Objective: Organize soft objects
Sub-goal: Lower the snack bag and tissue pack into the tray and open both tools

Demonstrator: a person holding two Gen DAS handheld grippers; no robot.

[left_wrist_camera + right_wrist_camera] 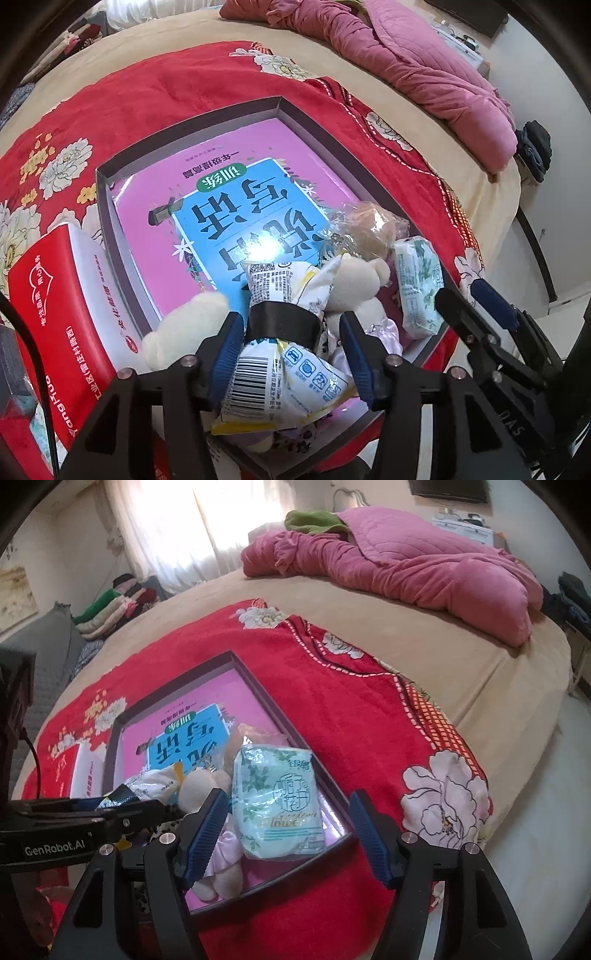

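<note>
A dark shallow box (pixel 192 125) (pixel 177 664) lies on the red flowered blanket and holds a pink and blue book (pixel 236 206) (pixel 184 738). At its near end lie a cream plush bear (pixel 358 280) (pixel 203 779), a brown plush in clear wrap (pixel 369 225) and a pale green tissue pack (pixel 421 288) (pixel 277 797). My left gripper (pixel 291 354) straddles a white and yellow wipes pack with a black band (pixel 284 369); its jaws stand slightly apart from the pack's sides. My right gripper (pixel 288 834) is open around the tissue pack's near end, not touching it.
A red and white tissue box (pixel 55 317) (pixel 81 771) stands left of the dark box. A crumpled pink quilt (pixel 406 66) (pixel 406 561) lies at the far side of the tan bed. Folded clothes (pixel 114 602) are stacked at the far left. The bed edge drops off to the right.
</note>
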